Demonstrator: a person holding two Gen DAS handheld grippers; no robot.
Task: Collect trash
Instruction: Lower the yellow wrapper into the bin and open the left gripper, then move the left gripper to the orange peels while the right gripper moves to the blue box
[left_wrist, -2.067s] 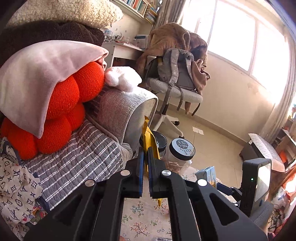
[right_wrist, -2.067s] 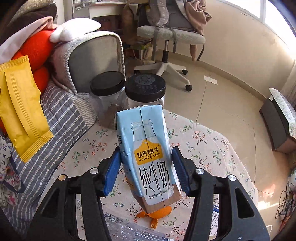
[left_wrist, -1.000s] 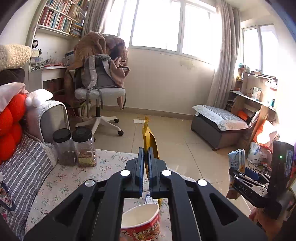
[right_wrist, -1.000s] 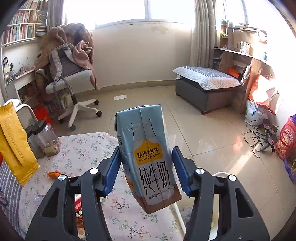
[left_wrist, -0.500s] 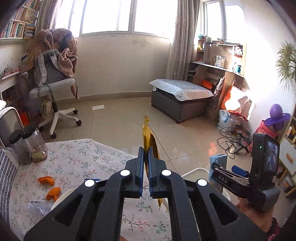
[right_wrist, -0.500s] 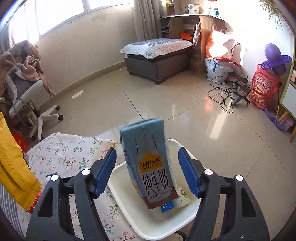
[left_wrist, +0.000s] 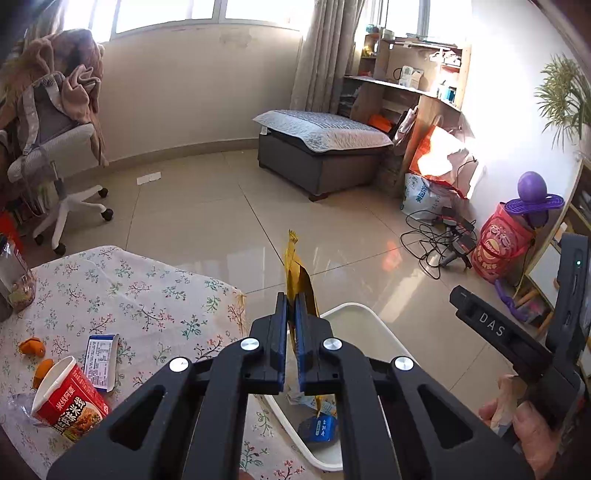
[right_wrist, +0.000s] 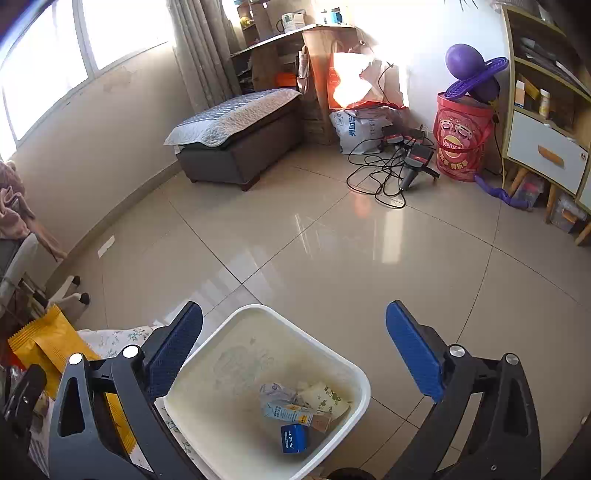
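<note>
Left gripper (left_wrist: 291, 321): pinched shut on the yellow snack wrapper (left_wrist: 300, 275), held edge-on and upright between the pads, top sticking up past the fingertips, lower end hanging below them over the bin

Right gripper (right_wrist: 293, 354): jaws spread wide, nothing between the blue pads (right_wrist: 412, 349), poised above the bin mouth

White trash bin (right_wrist: 360, 376): on the floor just beside the table edge; inside lie a milk carton (right_wrist: 291, 410) on its side, a small blue box (right_wrist: 293, 437) and crumpled paper scraps (right_wrist: 325, 397)

Floral-cloth table (left_wrist: 147, 295): red instant noodle cup (left_wrist: 68, 398) tipped over, small blue-and-white box (left_wrist: 99, 360) touching it, two orange peel bits (left_wrist: 31, 347) near

Glass jar (left_wrist: 14, 277): at the table's far left edge, contents unclear
</note>
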